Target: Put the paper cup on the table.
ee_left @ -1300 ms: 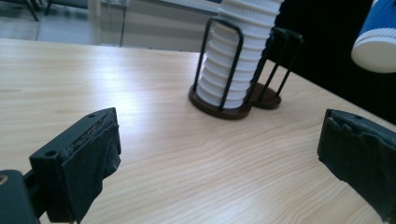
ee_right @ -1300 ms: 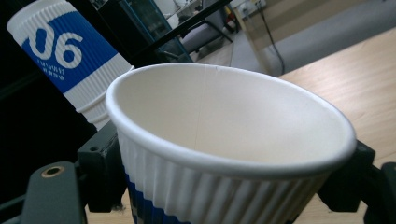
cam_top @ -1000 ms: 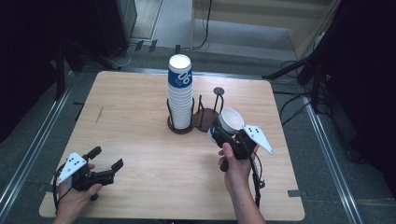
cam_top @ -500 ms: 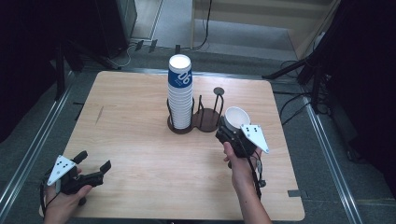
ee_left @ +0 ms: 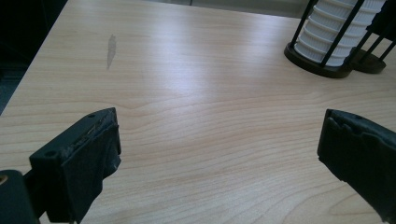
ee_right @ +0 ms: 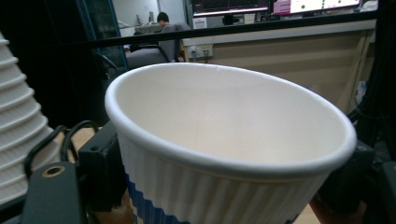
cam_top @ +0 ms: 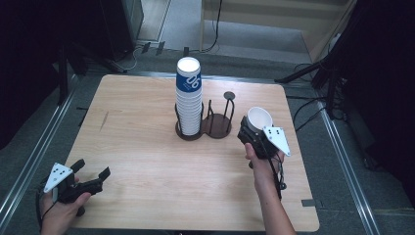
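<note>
step: right gripper (cam_top: 250,131) carries one paper cup (cam_top: 259,119), mouth up, tilted slightly; looks like it's being set down right of the rack, my guess.
right gripper state: jaws clamped on the cup wall, cup firmly held.
cup place: above the right part of the table (cam_top: 147,161), just right of the empty holder (cam_top: 218,122), apart from the cup stack (cam_top: 189,98).
left gripper (cam_top: 93,177): jaws wide apart, nothing between them, at near-left table corner.
do it well: level the cup before lowering, land base flat on bare wood, clear of the holder's wires; don't squeeze harder, thin wall dents; release only once it's seated.
high view adds: whole layout, both hands, gap between cup and holder.
right gripper view adds: cup (ee_right: 224,154) inside clean and empty, ribbed wall with blue print, stack ribs (ee_right: 18,116) at left.
left gripper view adds: bare wood ahead, small grey mark (ee_left: 111,49), stack base in its holder (ee_left: 322,46) far right.
</note>
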`<move>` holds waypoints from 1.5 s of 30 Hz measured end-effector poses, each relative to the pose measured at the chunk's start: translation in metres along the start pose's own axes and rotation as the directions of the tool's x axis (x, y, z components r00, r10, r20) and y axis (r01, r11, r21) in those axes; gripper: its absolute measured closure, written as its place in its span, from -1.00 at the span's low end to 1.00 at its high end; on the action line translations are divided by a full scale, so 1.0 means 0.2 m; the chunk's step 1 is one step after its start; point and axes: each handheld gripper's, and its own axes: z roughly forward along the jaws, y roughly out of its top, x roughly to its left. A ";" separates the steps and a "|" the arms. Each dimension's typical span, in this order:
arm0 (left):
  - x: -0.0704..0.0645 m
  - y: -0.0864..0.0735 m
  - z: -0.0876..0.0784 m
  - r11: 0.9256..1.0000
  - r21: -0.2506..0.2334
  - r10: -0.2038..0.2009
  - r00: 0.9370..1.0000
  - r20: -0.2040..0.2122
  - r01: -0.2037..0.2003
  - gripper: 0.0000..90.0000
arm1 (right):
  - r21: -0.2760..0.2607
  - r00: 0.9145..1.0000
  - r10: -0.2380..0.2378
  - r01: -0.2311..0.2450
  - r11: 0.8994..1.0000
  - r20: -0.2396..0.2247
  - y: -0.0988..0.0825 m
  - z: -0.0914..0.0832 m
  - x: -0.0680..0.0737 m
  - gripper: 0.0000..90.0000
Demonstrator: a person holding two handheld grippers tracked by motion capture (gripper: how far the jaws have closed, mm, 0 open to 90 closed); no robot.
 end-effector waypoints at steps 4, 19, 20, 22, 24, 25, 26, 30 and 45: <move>-0.01 0.00 0.00 1.000 -0.002 0.016 1.000 -0.006 -0.016 -0.99 | 0.007 0.999 -0.027 0.027 1.000 0.024 -0.02 0.03 -0.04 -0.58; -0.01 0.00 0.01 1.000 0.019 0.004 1.000 -0.009 -0.004 -0.99 | 0.016 0.994 -0.093 0.092 0.996 0.056 -0.11 0.15 -0.15 -0.58; -0.01 0.00 0.02 1.000 0.020 0.005 1.000 -0.009 -0.005 -0.99 | 0.021 0.993 -0.102 0.101 0.995 0.059 -0.11 0.16 -0.15 -0.58; -0.01 0.01 0.02 1.000 0.023 0.006 1.000 -0.009 -0.006 -0.99 | 0.027 0.991 -0.121 0.119 0.993 0.061 -0.13 0.17 -0.16 -0.58; -0.01 0.01 0.02 1.000 0.020 0.007 1.000 -0.009 -0.006 -0.99 | 0.033 0.991 -0.124 0.122 0.992 0.060 -0.14 0.19 -0.16 -0.58; -0.01 0.01 0.02 1.000 0.019 0.009 1.000 -0.010 -0.009 -0.99 | 0.036 0.991 -0.125 0.123 0.992 0.058 -0.14 0.19 -0.16 -0.58; -0.01 0.01 0.02 1.000 0.019 0.011 1.000 -0.010 -0.011 -0.99 | 0.040 0.991 -0.123 0.121 0.992 0.057 -0.15 0.20 -0.16 -0.58; -0.01 0.00 0.02 1.000 0.016 0.012 1.000 -0.006 -0.012 -0.99 | 0.053 0.988 -0.145 0.142 0.988 0.053 -0.17 0.22 -0.17 -0.58; -0.02 0.00 0.02 1.000 0.016 0.018 1.000 0.002 -0.018 -0.99 | 0.102 0.988 -0.152 0.148 0.984 0.029 -0.24 0.28 -0.19 -0.58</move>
